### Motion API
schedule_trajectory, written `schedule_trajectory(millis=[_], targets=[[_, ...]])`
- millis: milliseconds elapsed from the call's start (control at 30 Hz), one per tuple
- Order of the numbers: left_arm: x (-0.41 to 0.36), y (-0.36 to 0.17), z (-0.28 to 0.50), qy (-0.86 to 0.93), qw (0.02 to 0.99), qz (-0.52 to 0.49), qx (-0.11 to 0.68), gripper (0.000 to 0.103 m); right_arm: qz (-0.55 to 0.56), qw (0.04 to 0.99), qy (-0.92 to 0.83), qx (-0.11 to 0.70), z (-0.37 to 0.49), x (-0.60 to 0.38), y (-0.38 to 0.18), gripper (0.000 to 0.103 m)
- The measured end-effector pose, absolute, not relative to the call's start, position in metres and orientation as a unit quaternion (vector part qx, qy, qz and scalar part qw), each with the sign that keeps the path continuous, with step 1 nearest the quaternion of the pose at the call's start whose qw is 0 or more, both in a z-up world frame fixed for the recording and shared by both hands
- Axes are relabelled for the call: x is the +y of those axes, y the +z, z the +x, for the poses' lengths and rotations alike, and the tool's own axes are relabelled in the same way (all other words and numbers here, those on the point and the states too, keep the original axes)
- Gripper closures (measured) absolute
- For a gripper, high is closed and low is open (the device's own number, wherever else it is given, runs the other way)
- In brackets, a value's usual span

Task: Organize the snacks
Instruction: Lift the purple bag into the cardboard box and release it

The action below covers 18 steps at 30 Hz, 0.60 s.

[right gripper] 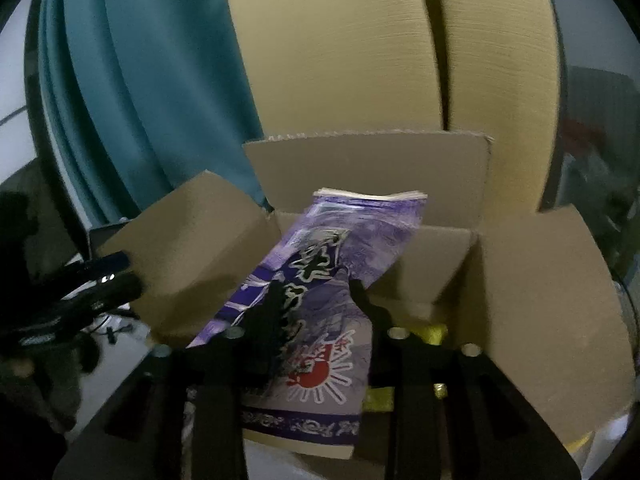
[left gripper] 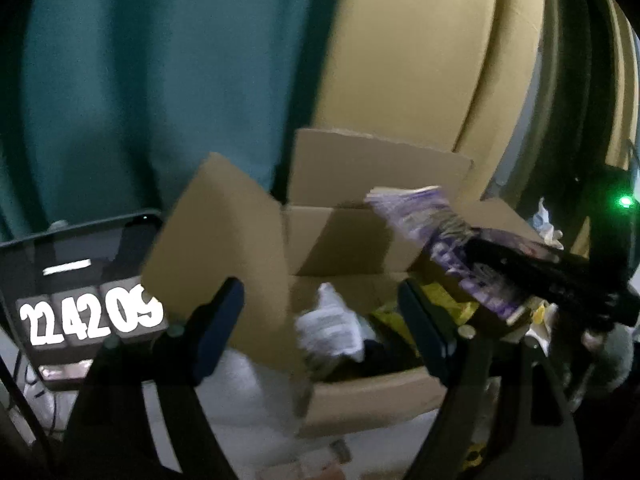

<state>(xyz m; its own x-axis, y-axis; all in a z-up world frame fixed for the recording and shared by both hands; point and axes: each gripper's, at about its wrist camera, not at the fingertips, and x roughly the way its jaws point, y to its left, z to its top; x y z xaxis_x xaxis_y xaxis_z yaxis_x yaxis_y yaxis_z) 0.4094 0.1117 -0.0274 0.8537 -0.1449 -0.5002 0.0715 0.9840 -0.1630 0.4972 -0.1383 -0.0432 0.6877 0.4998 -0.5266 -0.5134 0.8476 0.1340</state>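
Note:
An open cardboard box (left gripper: 360, 396) stands in front of both grippers, flaps up; it also shows in the right wrist view (right gripper: 552, 280). My right gripper (right gripper: 314, 294) is shut on a purple snack packet (right gripper: 340, 236) and holds it tilted over the box opening. In the left wrist view the right gripper (left gripper: 560, 276) comes in from the right with the packet (left gripper: 416, 216). My left gripper (left gripper: 320, 312) is open and empty at the box's near left flap. Inside lie a white packet (left gripper: 332, 324) and yellow packets (left gripper: 444, 304).
A dark screen with a timer (left gripper: 80, 272) stands left of the box. A teal curtain (left gripper: 160, 80) and tan panels (left gripper: 420, 60) rise behind. Crumpled white and yellow wrappers (left gripper: 548, 224) lie right of the box. My left gripper (right gripper: 100, 280) appears at the right view's left edge.

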Motion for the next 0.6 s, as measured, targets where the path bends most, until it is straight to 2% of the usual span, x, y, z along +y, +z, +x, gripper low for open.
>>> schedule_trajectory(millis=[67,100,600], targets=[[0.121,-0.029,0.401,-0.042,0.961,-0.072,0.263,0.022,-0.023,0.919,0.275,0.281,0.498,-0.127,-0.045,0.044],[0.124,-0.030,0.398,-0.040,0.961,-0.075,0.263,0.022,-0.026,0.920,0.272,0.282,0.498,-0.124,-0.044,0.041],[0.133,-0.027,0.328,-0.045,0.963,-0.090,0.250,0.020,-0.047,0.927,0.252,0.275,0.428,-0.140,-0.019,0.040]])
